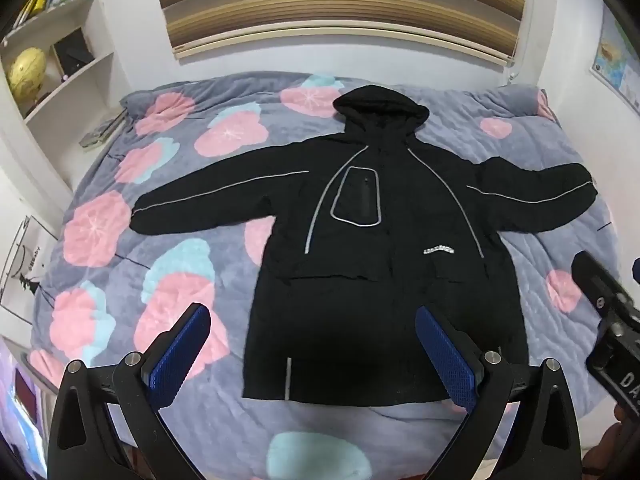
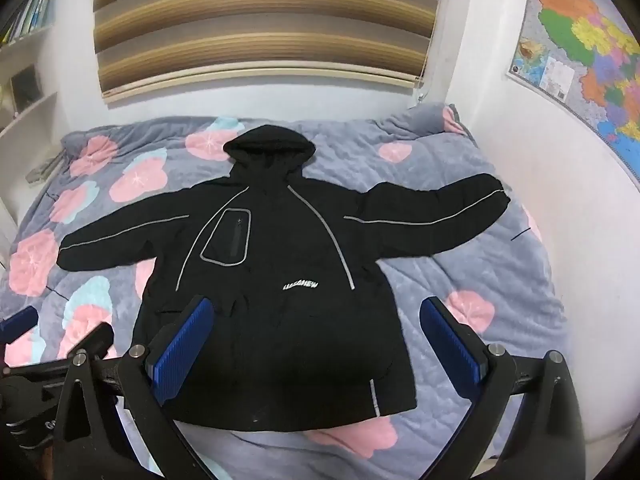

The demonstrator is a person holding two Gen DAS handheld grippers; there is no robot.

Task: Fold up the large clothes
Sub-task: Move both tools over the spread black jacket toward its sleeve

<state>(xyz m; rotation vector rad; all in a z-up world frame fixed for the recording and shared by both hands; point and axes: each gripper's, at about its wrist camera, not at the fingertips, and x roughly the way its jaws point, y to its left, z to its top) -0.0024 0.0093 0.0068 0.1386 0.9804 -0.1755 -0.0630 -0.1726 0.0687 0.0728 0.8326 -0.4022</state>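
Note:
A black hooded jacket [image 1: 372, 248] with grey reflective piping lies flat and face up on the bed, sleeves spread to both sides, hood toward the wall. It also shows in the right wrist view [image 2: 276, 292]. My left gripper [image 1: 312, 320] is open and empty, held above the jacket's hem. My right gripper [image 2: 316, 312] is open and empty, also above the lower part of the jacket. The right gripper's body [image 1: 612, 312] shows at the right edge of the left wrist view. The left gripper [image 2: 18, 322] shows at the left edge of the right wrist view.
The bed has a grey quilt [image 1: 160, 264] with pink and blue flowers. A white bookshelf [image 1: 60, 80] stands to the left. A striped blind [image 1: 340, 4] hangs on the far wall. A map [image 2: 588, 48] hangs on the right wall.

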